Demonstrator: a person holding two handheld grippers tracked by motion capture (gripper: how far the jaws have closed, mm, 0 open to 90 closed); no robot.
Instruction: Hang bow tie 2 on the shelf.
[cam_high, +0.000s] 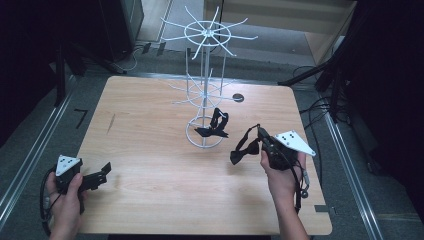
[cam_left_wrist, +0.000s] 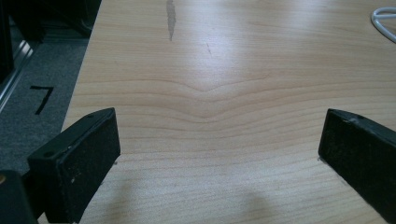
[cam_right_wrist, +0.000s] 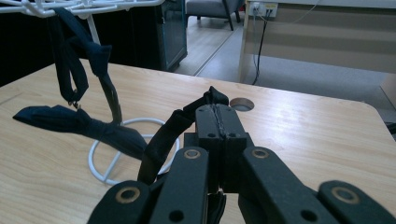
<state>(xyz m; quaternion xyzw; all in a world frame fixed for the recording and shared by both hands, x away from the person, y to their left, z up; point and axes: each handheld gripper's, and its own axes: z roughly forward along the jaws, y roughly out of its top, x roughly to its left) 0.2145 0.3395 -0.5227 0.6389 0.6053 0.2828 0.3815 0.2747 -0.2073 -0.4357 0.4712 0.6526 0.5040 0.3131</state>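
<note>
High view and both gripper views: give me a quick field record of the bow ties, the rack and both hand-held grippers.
held item: black fabric bow tie, strap clamped in right hand-held gripper, above the table
hung item: second black bow tie on white wire display rack, low hook
left hand-held gripper: jaws wide apart, nothing between them, over light wooden table

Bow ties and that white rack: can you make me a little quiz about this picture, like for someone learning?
1. True or false: the left gripper holds a bow tie.
2. What does the right gripper pinch?
A a strap
B a cup
C a spoon
3. Where does the other bow tie hang?

Key:
1. False, it is open over bare table.
2. A, the strap of the bow tie.
3. On the rack, low down.
</note>
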